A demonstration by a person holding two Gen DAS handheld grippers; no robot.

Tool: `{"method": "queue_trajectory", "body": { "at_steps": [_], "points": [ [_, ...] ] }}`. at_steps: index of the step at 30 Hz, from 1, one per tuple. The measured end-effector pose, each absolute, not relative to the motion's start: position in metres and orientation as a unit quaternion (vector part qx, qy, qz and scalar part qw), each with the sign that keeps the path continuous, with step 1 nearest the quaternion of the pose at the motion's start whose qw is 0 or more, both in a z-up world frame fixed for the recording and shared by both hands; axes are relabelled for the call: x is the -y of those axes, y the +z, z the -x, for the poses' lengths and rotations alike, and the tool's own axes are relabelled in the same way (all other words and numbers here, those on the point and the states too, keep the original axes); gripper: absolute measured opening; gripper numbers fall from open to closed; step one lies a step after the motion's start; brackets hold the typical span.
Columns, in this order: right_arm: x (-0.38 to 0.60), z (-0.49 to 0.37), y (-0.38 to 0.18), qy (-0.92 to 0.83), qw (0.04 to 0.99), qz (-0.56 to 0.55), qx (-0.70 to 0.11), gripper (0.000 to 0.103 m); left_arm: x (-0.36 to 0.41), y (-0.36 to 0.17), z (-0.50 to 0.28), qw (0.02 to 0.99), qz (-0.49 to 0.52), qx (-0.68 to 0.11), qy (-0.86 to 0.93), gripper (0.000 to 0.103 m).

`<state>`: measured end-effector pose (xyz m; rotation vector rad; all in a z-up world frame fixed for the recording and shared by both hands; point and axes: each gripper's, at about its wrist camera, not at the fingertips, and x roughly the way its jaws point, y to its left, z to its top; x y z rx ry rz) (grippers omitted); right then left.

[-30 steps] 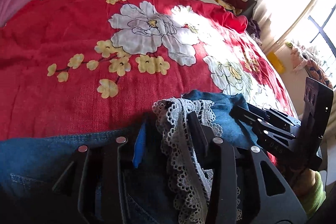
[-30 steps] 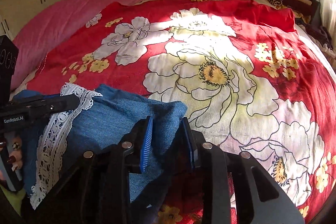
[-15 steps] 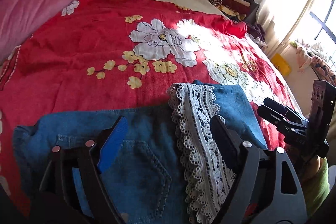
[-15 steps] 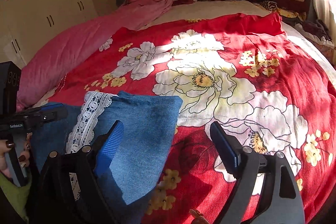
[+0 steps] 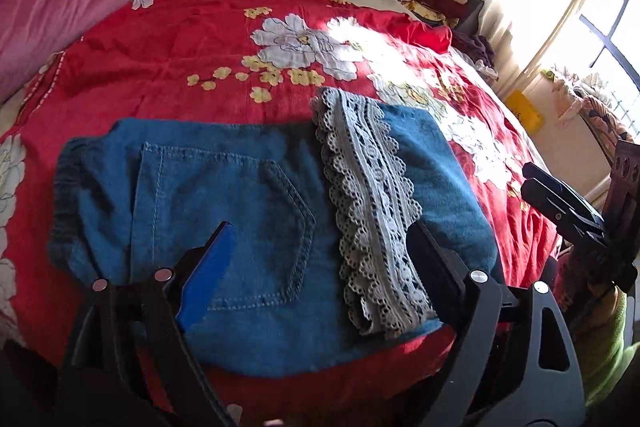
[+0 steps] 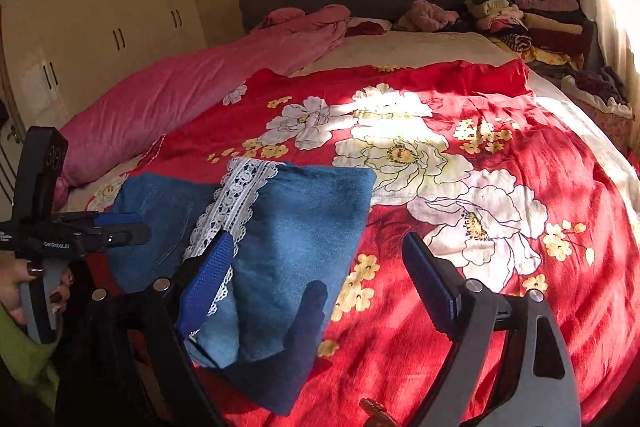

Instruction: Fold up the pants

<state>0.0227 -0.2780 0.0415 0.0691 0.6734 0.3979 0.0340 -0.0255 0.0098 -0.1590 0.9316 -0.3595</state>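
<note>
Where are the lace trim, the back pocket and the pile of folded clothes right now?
lace trim (image 5: 372,211), left wrist view, middle of the lace band lying across the denim.
back pocket (image 5: 228,223), left wrist view, centre of the stitched pocket panel.
pile of folded clothes (image 6: 532,23), right wrist view, middle of the stack.

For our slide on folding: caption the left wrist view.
Open left gripper above folded denim pants, lace hem on top.

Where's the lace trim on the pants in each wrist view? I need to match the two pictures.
Left wrist: lace trim runs down the centre-right, over the folded pants, ending by the right finger of the tongs.
Right wrist: lace trim sits left of centre, running down behind the blue pad.
Shared landmark: the big white flower on the red bedspread, beyond the trim.
</note>
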Motion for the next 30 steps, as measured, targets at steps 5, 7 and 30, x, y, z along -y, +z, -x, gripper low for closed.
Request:
{"method": "queue_trajectory", "body": {
  "at_steps": [5, 7, 30],
  "points": [
    [0.264, -0.004, 0.032, 0.200, 0.916, -0.008, -0.348, 0.085, 0.041, -0.004, -0.016, 0.860, 0.071, -0.467, -0.193, 0.080],
    [0.263, 0.000, 0.028, 0.196, 0.914, -0.006, -0.356, 0.085, 0.049, -0.010, -0.008, 0.853, 0.069, -0.476, -0.204, 0.080],
    [0.241, 0.014, 0.031, 0.205, 0.911, 0.017, -0.357, 0.085, 0.060, -0.008, 0.005, 0.860, 0.045, -0.467, -0.201, 0.009]
  ]
}}
